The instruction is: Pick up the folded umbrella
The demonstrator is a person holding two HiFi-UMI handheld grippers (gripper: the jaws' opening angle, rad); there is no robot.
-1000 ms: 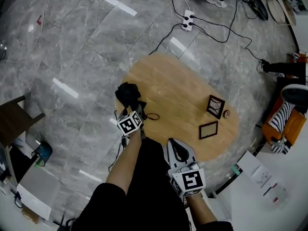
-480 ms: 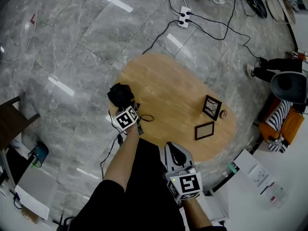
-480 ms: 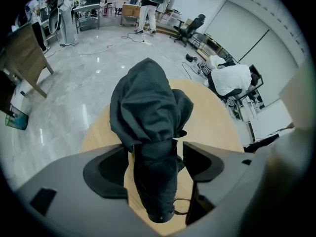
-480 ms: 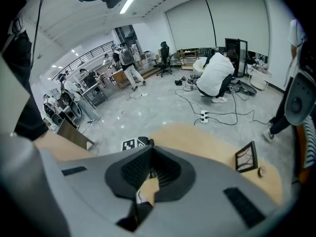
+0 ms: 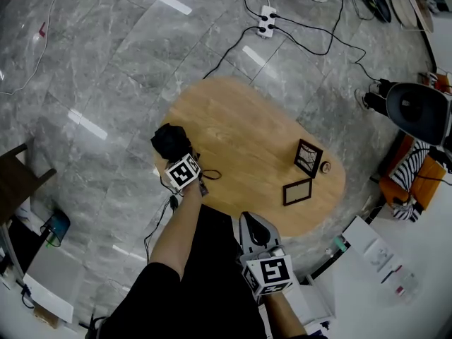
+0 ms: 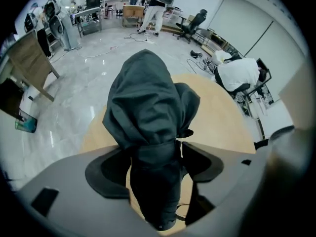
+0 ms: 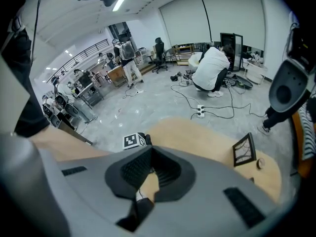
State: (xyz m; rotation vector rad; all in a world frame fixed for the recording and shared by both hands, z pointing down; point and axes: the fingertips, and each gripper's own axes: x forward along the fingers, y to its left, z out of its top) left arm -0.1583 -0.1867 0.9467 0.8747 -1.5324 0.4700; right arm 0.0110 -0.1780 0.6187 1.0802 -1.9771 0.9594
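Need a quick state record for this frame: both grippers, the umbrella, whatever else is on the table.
left gripper: jaws shut on the folded umbrella
right gripper: jaws together, nothing between them, by the table's near edge
folded umbrella: black, at the table's left edge; lifted or not, cannot tell
table: oval, wooden
other items: standing frame, flat frame, small round object, all toward the right end
floor: power strip with cables

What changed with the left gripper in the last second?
The left gripper crept slightly forward along the black folded umbrella, held between its jaws at the left edge of the oval wooden table. The umbrella barely shifted. The right gripper stayed low by the body.
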